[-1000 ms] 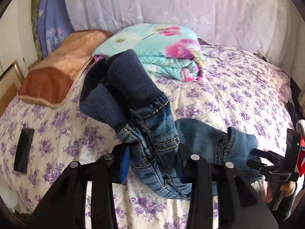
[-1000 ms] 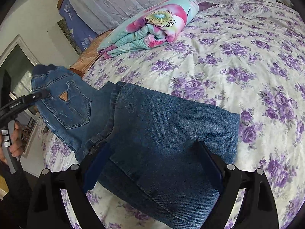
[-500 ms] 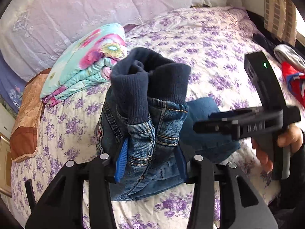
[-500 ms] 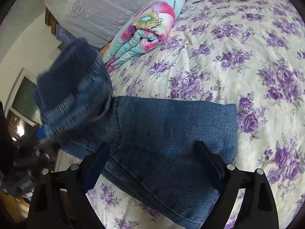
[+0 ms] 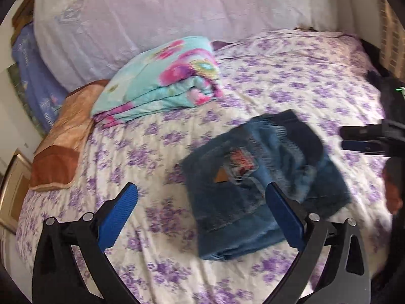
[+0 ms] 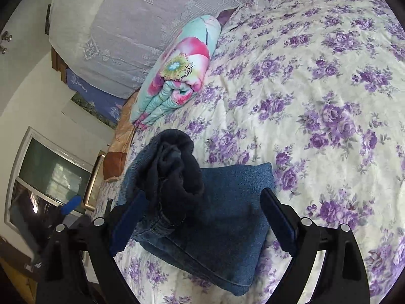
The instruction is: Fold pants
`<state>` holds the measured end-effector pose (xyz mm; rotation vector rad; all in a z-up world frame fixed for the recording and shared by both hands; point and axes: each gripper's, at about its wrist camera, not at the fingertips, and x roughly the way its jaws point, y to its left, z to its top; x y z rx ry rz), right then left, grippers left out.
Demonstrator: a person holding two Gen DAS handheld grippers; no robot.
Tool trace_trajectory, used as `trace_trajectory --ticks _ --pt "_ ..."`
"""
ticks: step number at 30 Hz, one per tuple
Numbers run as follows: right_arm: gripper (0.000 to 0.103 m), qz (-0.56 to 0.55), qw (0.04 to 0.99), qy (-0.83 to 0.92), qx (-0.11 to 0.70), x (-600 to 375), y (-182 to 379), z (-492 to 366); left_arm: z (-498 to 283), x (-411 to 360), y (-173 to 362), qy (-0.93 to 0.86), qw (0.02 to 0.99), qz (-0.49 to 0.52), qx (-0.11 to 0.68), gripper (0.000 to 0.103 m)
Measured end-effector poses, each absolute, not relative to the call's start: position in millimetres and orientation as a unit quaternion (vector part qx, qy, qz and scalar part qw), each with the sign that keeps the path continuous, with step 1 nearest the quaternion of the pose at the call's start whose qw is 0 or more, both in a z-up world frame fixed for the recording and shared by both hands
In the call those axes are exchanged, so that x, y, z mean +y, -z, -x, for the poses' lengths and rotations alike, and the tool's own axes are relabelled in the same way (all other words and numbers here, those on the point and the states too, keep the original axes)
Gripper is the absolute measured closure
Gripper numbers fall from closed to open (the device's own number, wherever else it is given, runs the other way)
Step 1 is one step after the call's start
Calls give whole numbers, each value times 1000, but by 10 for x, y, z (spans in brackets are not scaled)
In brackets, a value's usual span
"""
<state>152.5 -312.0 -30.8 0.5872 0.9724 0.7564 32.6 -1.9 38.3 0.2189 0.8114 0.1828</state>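
- Left hand-held black gripper with blue pads (image 5: 201, 202) is spreading its jaws wide above the bed, gripping nothing; its right finger is overlapping the near edge of the folded blue denim pants (image 5: 265, 185) in the left wrist view, while its left finger is standing over bare sheet.
- Folded blue denim pants are lying on the cream bedsheet printed with purple flowers (image 5: 291, 81), blurred in the left wrist view, with a small tan patch facing up.
- Right hand-held black gripper (image 6: 202, 204) is standing released too, its jaws wide on either side of the pants (image 6: 227, 202) and not pressing on them.
- In the right wrist view the dark ribbed waistband (image 6: 174, 167) is bunching up in a heap on top of the flat folded denim, just by the right gripper's left finger.
- Rolled turquoise quilt with pink flowers (image 5: 162, 76) is resting farther up the bed, well apart from the pants.
- Orange-brown pillow (image 5: 63, 136) is lying at the bed's left edge, beside the quilt.
- Pale lilac lace cloth (image 5: 152, 15) is covering the headboard end behind them.
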Motion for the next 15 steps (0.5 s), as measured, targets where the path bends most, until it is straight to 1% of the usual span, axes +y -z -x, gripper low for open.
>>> trace_trajectory --ticks 1,3,5,6,9,12,14,15 --pt "10 -270 777 -354 444 -3079 256 -1511 -389 70 -285 -115 904 -114 396 4" --pt "4 -247 789 -354 437 -2933 157 -1494 -537 223 -35 -141 890 -109 419 4" --pt "3 -211 801 -345 443 -2746 110 -1502 -612 289 164 -123 887 -77 439 4" --pt "3 -194 797 -344 456 -2646 115 -1530 -605 251 227 -125 889 -67 435 4" --pt "3 -177 767 -366 496 -2330 173 -1641 -574 163 316 -126 895 -58 423 4" --pt "3 -141 779 -356 497 -2091 159 -1700 -560 205 310 -118 898 -34 423 4" --pt "3 -115 779 -343 511 -1928 187 -1728 -547 239 313 -110 898 -21 425 4" --pt "12 -98 787 -337 508 -1861 169 -1713 -543 244 319 -106 899 -20 425 4"
